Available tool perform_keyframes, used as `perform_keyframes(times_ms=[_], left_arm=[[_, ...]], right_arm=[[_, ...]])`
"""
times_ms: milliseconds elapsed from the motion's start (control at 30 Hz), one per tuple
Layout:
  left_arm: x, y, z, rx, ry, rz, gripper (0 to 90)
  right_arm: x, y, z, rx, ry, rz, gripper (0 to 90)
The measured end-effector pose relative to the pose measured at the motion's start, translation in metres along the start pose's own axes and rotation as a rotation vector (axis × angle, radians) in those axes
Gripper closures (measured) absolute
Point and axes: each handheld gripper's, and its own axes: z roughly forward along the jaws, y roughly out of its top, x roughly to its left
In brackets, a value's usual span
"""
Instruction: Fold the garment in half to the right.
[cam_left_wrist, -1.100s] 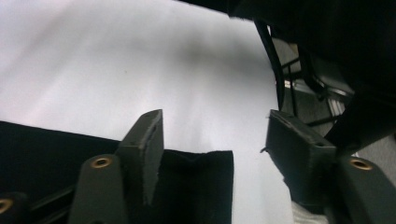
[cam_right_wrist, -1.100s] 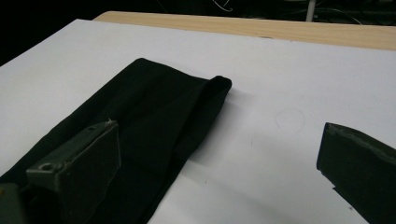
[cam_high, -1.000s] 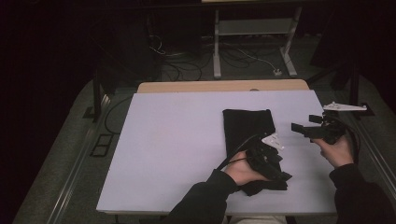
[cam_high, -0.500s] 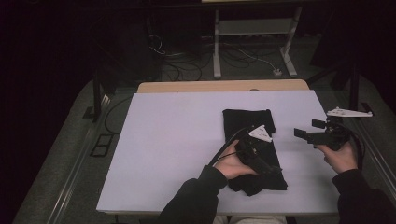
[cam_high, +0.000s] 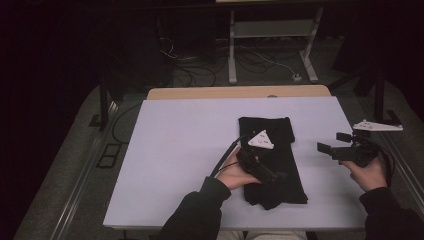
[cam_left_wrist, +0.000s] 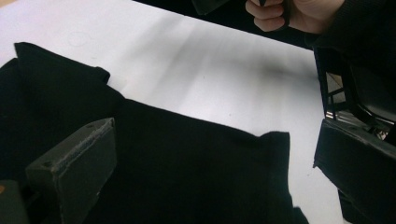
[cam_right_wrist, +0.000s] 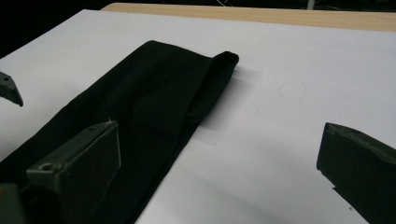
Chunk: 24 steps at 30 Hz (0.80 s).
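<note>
A black cloth (cam_high: 267, 129), folded into a long strip, lies on the white table (cam_high: 190, 150) right of the middle. My left gripper (cam_high: 275, 175) hovers over the strip's near half; its jaws have just been opening. In the left gripper view (cam_left_wrist: 215, 177) the jaws stand wide apart, with the cloth (cam_left_wrist: 187, 158) below them and no pad pressing on it. My right gripper (cam_high: 334, 142) is held right of the cloth near the table's right side, open and holding nothing. In the right gripper view (cam_right_wrist: 217, 168) the cloth (cam_right_wrist: 154, 102) runs away at the left.
A strip of bare wooden board (cam_high: 235, 92) shows along the table's far edge. Beyond it a metal stand (cam_high: 270, 35) and cables sit on the dark floor. White table surface spreads to the left of the cloth.
My left gripper has moved left and slightly away along the cloth from its near end, and its jaws have opened. The right gripper has shifted a little to the right.
</note>
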Motion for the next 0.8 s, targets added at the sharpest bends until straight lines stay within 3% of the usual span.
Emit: perform_keyframes(times_ms=[200,800], left_arm=[[0.003,-0.007,-0.012,-0.005,0.014,0.002,0.0],[0.025,-0.022,-0.059,-0.063,0.101,-0.049,0.0]], right_arm=[[0.005,-0.004,-0.004,0.000,0.001,-0.012,0.0],[0.017,-0.018,-0.007,0.024,0.009,-0.039,0.0]])
